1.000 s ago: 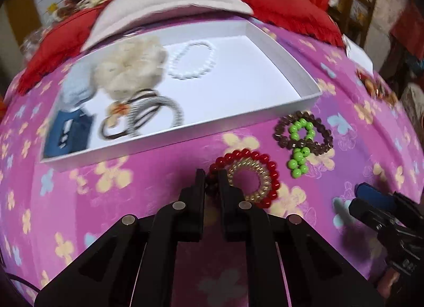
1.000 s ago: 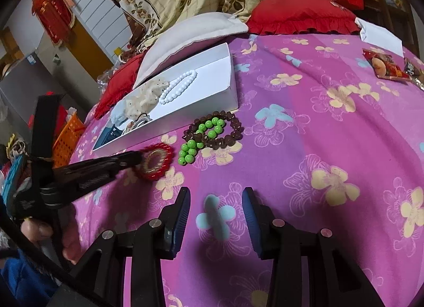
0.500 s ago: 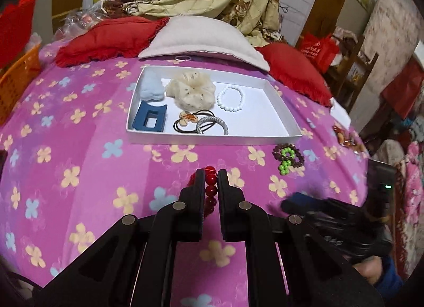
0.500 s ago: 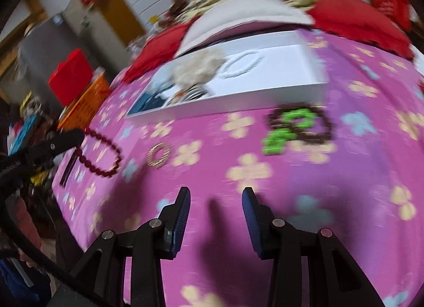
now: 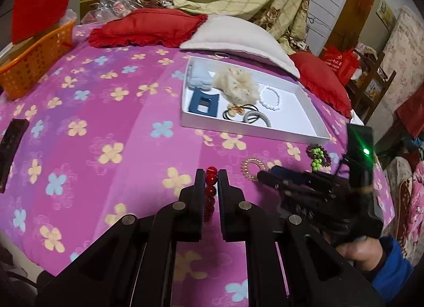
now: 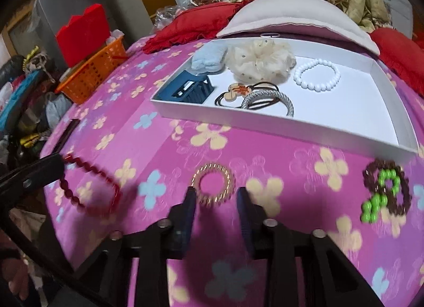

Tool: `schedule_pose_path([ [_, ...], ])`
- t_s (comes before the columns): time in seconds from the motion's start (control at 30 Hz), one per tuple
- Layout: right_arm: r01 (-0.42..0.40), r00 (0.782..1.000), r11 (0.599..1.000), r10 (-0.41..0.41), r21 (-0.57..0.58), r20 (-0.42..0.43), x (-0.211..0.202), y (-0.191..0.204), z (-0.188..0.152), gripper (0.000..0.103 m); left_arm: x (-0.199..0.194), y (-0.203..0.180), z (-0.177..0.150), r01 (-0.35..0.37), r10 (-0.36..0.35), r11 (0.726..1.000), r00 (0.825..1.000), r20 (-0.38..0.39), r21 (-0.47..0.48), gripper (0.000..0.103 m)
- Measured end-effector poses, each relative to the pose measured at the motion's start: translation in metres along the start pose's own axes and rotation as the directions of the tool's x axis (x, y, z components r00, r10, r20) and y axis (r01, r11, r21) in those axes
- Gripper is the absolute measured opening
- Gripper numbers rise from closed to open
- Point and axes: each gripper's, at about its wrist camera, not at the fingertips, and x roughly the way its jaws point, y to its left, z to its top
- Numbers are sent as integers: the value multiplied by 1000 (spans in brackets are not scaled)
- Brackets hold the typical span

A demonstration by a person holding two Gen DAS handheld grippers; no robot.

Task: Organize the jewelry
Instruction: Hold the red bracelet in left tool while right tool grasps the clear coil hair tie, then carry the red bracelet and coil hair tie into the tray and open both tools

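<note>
In the left wrist view, the left gripper [image 5: 211,174] is clamped on a red bead bracelet [image 5: 211,178], whose beads run up between its narrow jaws above the pink flowered bedspread [image 5: 111,121]. Ahead and to the right lies a white tray [image 5: 312,111] holding a white bead bracelet [image 5: 270,97], a cream scrunchie [image 5: 238,85], a blue hair clip [image 5: 204,104] and dark hair ties [image 5: 249,115]. The right gripper [image 5: 261,174] reaches in from the right, its tips just beside a gold coil hair tie [image 5: 253,168] on the bedspread. A brown and green bead bracelet pair [image 5: 318,154] lies further right, near the tray's corner.

In the right wrist view, the right gripper [image 6: 216,195] stands wide open, its fingers either side of the gold coil hair tie [image 6: 213,182], touching or nearly so. At the left, the left gripper [image 6: 34,172] holds the red bead bracelet [image 6: 90,187], which hangs blurred over the bedspread [image 6: 265,153]. The brown and green bead bracelet pair [image 6: 384,190] sits at right, below the white tray [image 6: 265,119].
</note>
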Motion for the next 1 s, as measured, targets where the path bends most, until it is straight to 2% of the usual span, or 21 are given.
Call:
schedule_pose_path([
  [0.13, 48, 999, 999, -48, -23, -8, 9, 6, 4, 22, -3, 7, -1, 2, -2, 1000, 1000, 17, -3, 8],
  [0.23, 98, 995, 991, -98, -90, 0, 14, 20, 4, 22, -3, 10, -2, 5, -5, 1000, 1000, 21, -5, 8],
  [0.33, 93, 996, 988, -94, -122, -6, 16, 27, 4, 11, -3, 11, -3, 8, -8, 1000, 1000, 21, -11, 8],
  [0.5, 79, 997, 994, -79, -76, 8, 8, 23, 3, 9, -11, 9, -7, 11, -11, 1000, 1000, 27, -4, 8],
  [0.8, 56, 993, 998, -58, 23, 104, -41, -6, 16, 9, -21, -10, -2, 14, -16, 999, 999, 44, 44, 8],
  [1.0, 70, 985, 992, -85, 101, 149, -69, -50, 31, 9, -14, -36, 24, 91, -94, 992, 995, 31, 85, 8],
])
